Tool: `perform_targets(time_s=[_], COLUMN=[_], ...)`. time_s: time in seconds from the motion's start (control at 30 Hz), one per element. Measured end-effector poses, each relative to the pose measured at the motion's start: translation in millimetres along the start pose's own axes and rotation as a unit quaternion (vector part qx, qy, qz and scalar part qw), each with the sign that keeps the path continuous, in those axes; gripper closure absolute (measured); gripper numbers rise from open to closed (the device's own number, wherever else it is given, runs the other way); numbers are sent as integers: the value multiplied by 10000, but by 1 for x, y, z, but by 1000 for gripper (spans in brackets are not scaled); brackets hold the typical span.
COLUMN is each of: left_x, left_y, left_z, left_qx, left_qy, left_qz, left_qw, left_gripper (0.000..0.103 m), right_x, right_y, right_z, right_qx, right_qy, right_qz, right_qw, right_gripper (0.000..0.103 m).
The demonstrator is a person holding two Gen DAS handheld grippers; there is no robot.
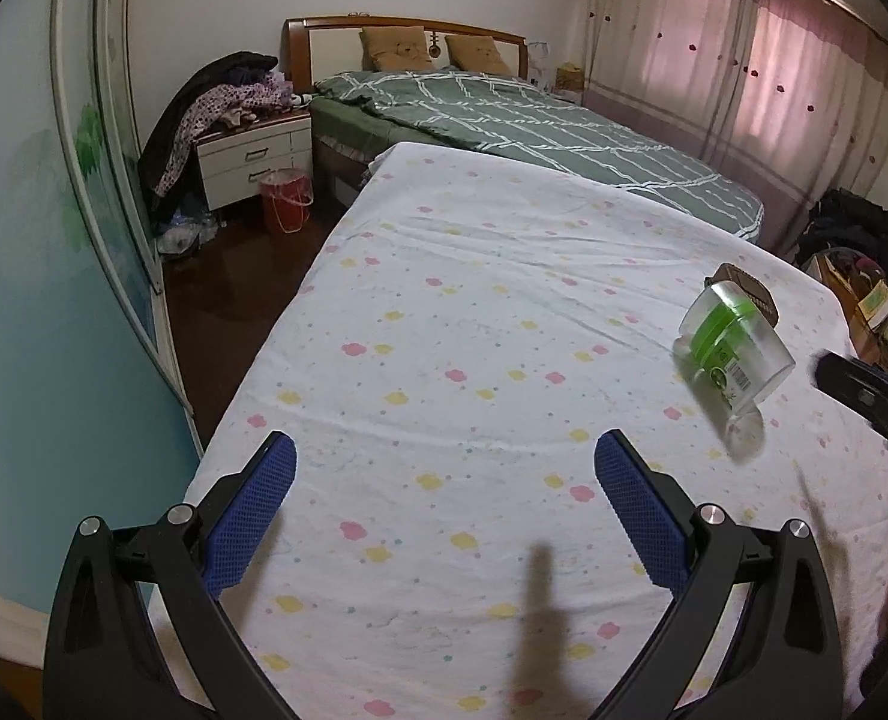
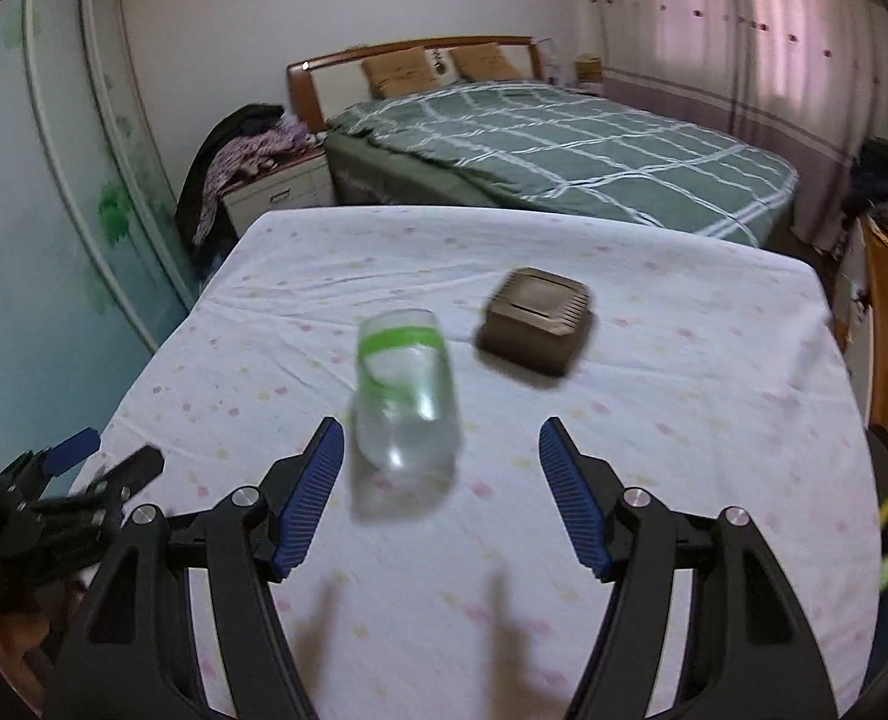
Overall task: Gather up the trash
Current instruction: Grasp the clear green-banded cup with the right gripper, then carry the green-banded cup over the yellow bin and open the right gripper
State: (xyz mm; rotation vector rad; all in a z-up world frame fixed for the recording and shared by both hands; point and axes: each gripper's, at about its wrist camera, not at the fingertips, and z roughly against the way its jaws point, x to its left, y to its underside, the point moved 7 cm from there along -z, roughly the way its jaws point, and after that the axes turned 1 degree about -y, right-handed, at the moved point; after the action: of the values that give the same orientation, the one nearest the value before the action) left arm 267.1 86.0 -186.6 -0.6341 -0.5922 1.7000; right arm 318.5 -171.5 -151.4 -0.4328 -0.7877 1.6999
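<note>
Right hand-held gripper (image 2: 441, 462), jaws apart and empty, faces the clear green-banded bottle (image 2: 408, 393) lying at frame centre on the floral-sheeted bench (image 2: 684, 420); straddle the bottle's body squarely before closing, as it probably rolls. The brown box (image 2: 537, 321) sits just beyond, upper right. The left hand-held gripper (image 1: 444, 480), likewise apart, holds nothing.

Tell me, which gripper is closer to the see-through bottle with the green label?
Right. The right gripper is open just short of the bottle; the left gripper is off to its left.
</note>
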Motion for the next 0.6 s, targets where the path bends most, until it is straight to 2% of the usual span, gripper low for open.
perform_targets(time_s=[0.2, 0.27, 0.3, 0.43, 0.6], left_x=[-2, -2, -1, -1, -3], left_y=[1, 1, 2, 3, 4], left_z=[-2, -2, -1, -2, -4], left_qx=[20, 30, 33, 40, 74], left_qy=[46, 60, 65, 96, 131], left_qz=[5, 8, 11, 19, -9], left_qw=[10000, 10000, 10000, 9999, 9999], left_gripper=[5, 5, 5, 5, 5], right_x=[9, 9, 9, 9, 1], right_y=[-6, -6, -4, -1, 2], right_z=[-52, -64, -68, -65, -39], right_qx=[442, 545, 627, 630, 406], right_qy=[-11, 57, -4, -38, -23], right_qz=[18, 27, 1, -30, -106], right_qw=[9990, 9985, 9980, 9980, 9991], right_gripper=[39, 46, 54, 55, 56])
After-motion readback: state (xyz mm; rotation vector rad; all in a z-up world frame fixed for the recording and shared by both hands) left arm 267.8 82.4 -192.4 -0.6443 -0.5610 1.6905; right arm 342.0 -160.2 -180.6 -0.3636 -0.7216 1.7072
